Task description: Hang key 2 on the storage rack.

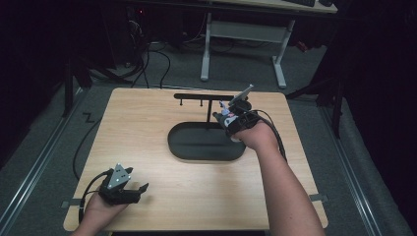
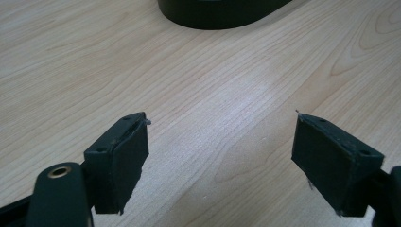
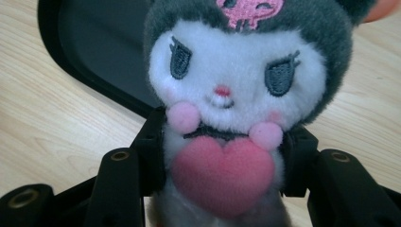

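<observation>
In the high view, the right tool (image 1: 225, 118) is gripping a plush toy (image 1: 227, 111) over the black stand (image 1: 206, 142). In the left gripper view, the left tool (image 2: 220, 156) is gaping wide, empty, over the worktop (image 2: 213, 85). In the right gripper view, the jaws are squeezing the toy's body.

No text, label, brand or number can be read anywhere; the one sign is a pink embroidered skull on the dark hood of the plush (image 3: 236, 94), above its face, cut off by the top edge of the right gripper view
</observation>
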{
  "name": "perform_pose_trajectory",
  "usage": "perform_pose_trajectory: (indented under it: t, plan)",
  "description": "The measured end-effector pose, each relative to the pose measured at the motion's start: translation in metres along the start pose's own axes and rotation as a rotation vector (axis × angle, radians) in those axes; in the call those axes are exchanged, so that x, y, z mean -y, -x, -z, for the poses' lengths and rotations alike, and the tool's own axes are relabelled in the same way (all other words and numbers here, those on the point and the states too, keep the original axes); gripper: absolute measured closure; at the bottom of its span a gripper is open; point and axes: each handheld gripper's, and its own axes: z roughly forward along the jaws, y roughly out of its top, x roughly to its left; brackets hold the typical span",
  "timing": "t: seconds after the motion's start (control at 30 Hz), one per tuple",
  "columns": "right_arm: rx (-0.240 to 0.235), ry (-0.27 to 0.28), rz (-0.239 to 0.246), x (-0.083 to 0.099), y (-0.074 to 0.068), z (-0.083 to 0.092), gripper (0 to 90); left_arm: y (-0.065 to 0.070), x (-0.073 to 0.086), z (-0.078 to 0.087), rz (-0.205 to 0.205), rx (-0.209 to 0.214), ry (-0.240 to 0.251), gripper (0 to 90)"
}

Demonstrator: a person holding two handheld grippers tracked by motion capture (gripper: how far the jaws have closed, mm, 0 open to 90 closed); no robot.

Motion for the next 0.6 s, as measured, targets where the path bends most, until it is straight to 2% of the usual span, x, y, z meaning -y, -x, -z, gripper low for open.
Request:
perform_pose_trajectory:
  t: [0.07, 0.2, 0.27, 0.37, 0.4, 0.5, 0.6]
  plan:
    - [-0.019, -0.006, -0.012, -0.002, -0.001, -0.011, 47.2, -0.001, 0.001, 0.0, 0.002, -0.002, -0.003, 20.1]
    - [-0.03, 0.018, -0.024, -0.007, -0.001, -0.028, 43.0, -0.001, 0.002, 0.0, 0.005, -0.007, -0.003, 20.2]
    - [-0.037, 0.041, -0.036, -0.008, 0.0, -0.033, 37.7, -0.002, 0.002, 0.001, 0.003, -0.003, -0.014, 20.2]
    - [-0.042, 0.047, -0.052, -0.007, -0.001, -0.038, 28.4, -0.001, 0.002, 0.001, 0.009, -0.006, -0.005, 20.2]
    - [-0.041, 0.05, -0.058, -0.006, -0.001, -0.038, 26.1, -0.001, 0.002, 0.001, 0.006, -0.006, -0.005, 20.2]
    - [0.001, 0.093, -0.067, 0.004, 0.0, -0.034, 21.6, 0.0, 0.002, 0.001, 0.004, -0.002, -0.01, 20.2]
    - [0.004, 0.124, -0.063, 0.02, 0.002, -0.028, 23.1, 0.003, 0.002, 0.0, -0.004, -0.001, -0.011, 20.2]
